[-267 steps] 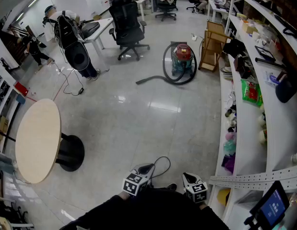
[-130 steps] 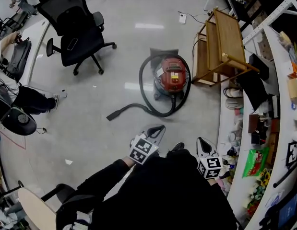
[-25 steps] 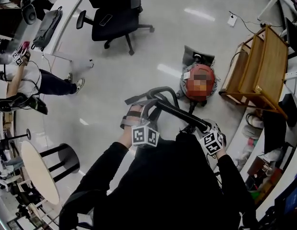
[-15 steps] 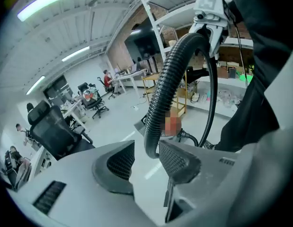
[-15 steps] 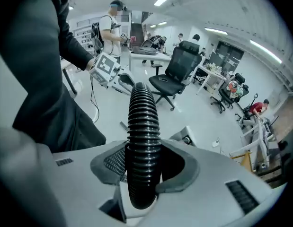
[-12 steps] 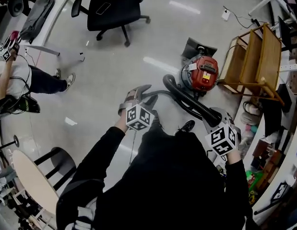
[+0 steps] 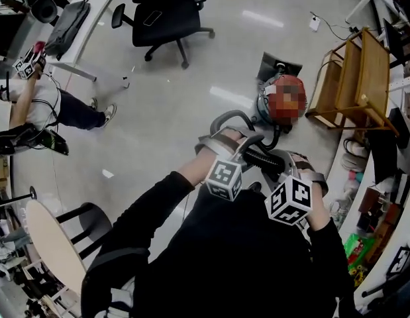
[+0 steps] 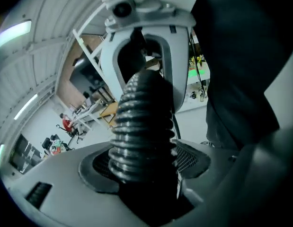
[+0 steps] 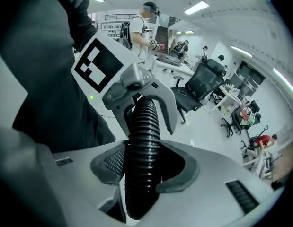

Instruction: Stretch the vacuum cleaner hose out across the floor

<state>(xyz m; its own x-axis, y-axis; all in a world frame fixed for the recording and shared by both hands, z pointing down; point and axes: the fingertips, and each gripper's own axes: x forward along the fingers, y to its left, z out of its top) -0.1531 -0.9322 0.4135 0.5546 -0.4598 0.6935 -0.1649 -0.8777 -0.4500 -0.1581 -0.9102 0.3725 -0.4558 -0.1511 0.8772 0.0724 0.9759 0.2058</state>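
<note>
The right gripper (image 9: 144, 169) grips a black ribbed plastic vacuum hose (image 9: 142, 126), both grey pads apparently pressing it, a black office chair (image 9: 200, 86) standing beyond.

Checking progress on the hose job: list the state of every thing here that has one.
vacuum cleaner hose, held up in a curve, not yet stretched out.
left gripper, jaws have just been opening, hose between them, not pressed.
right gripper, shut on the hose.
vacuum cleaner, standing upright.
office chair, upright, unoccupied.

A glossy grey floor (image 7: 165, 111) bears 1 black office chair (image 7: 163, 8), a wooden rack (image 7: 363, 71) and a round table (image 7: 51, 244).
</note>
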